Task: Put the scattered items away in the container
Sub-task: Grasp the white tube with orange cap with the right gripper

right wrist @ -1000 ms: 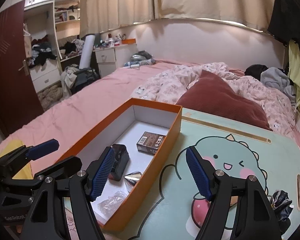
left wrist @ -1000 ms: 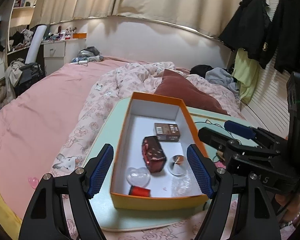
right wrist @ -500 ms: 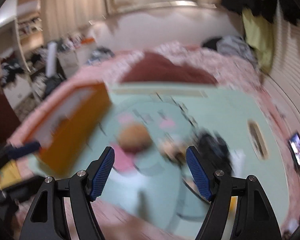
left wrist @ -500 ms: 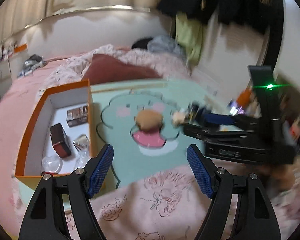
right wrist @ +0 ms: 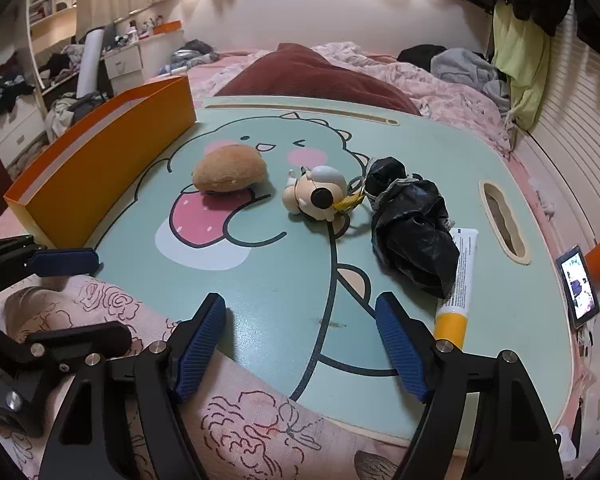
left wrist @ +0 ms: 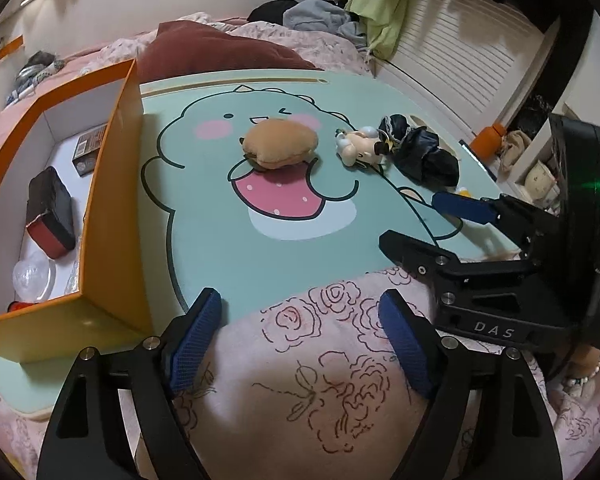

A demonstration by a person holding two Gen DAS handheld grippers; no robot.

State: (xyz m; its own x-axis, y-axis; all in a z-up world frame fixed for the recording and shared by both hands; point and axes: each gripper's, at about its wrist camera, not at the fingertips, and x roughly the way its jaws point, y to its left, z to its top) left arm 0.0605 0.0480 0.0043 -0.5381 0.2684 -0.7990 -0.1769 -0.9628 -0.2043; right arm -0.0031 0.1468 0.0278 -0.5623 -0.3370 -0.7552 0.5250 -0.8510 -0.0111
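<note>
Both tools are held wide and empty: the left tool (left wrist: 300, 340) above the rose-print cover (left wrist: 312, 380), the right tool (right wrist: 300, 340) at the near edge of the table (right wrist: 268, 304). The orange box (left wrist: 112, 216) is seen on the table's left side, with a dark red case (left wrist: 50, 212), a small brown carton (left wrist: 88, 148) and a clear heart (left wrist: 32, 278) inside. Still outside it are found a brown plush bun (right wrist: 229, 169), a figurine (right wrist: 318, 196) touching a black crumpled bag (right wrist: 414, 232), and a tube (right wrist: 458, 280) partly overlapped by that bag. A phone (right wrist: 578, 286) is noted beyond the table's right edge.
</note>
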